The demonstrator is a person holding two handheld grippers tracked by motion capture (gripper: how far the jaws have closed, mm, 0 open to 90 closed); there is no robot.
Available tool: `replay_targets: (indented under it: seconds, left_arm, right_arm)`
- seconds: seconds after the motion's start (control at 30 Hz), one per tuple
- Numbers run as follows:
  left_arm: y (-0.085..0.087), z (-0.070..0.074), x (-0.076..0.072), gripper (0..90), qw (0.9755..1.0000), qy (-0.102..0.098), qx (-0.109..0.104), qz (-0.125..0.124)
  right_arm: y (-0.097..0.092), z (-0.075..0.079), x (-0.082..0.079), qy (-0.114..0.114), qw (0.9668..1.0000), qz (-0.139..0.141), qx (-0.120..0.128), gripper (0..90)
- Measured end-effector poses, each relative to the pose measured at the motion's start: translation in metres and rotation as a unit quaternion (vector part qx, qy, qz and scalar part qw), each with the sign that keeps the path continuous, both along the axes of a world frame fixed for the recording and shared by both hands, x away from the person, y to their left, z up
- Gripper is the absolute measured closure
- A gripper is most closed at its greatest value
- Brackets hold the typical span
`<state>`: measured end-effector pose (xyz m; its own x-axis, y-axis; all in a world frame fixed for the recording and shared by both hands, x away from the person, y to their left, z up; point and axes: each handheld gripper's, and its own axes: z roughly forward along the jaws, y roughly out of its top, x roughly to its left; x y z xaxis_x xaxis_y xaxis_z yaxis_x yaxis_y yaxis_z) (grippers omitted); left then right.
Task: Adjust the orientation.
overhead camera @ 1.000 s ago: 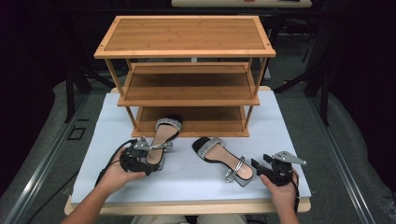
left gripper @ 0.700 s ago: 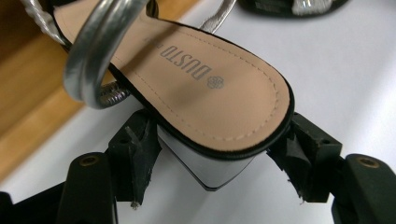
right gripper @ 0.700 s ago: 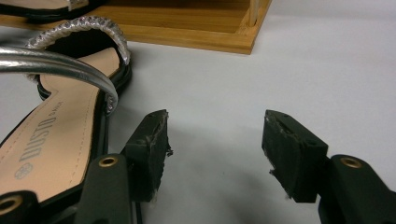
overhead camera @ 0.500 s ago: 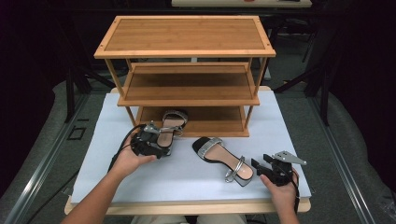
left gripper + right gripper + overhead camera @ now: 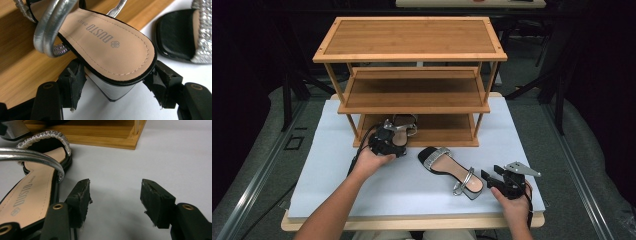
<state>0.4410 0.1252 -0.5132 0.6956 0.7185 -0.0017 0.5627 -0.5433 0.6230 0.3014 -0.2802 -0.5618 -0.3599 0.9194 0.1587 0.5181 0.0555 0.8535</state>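
Sandal (image 5: 110,47) clamped at shelf (image 5: 432,131); second sandal (image 5: 452,170) lies beside it.

Your left gripper (image 5: 113,96) has its jaws closed on the block heel of one heeled sandal (image 5: 100,42), tan insole up and printed "DUSTO", silver straps looping over it. You hold it with its toe end over the wooden shoe rack's bottom shelf (image 5: 447,131), heel end over the table's white top (image 5: 522,130). The other sandal (image 5: 452,169), black with a glittery silver toe band, lies flat on the table just beside it, heel near your right gripper (image 5: 113,200).
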Motion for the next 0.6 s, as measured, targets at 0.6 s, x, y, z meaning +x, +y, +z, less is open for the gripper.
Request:
replay_targets:
  seconds: [0.6]
  left_arm:
    - [0.002, -0.011, 0.007, 34.3, 0.9995, 0.008, -0.013, 0.027]
  right_arm:
    - [0.000, 0.001, -0.001, 0.004, 1.0000, 0.003, -0.006, 40.7]
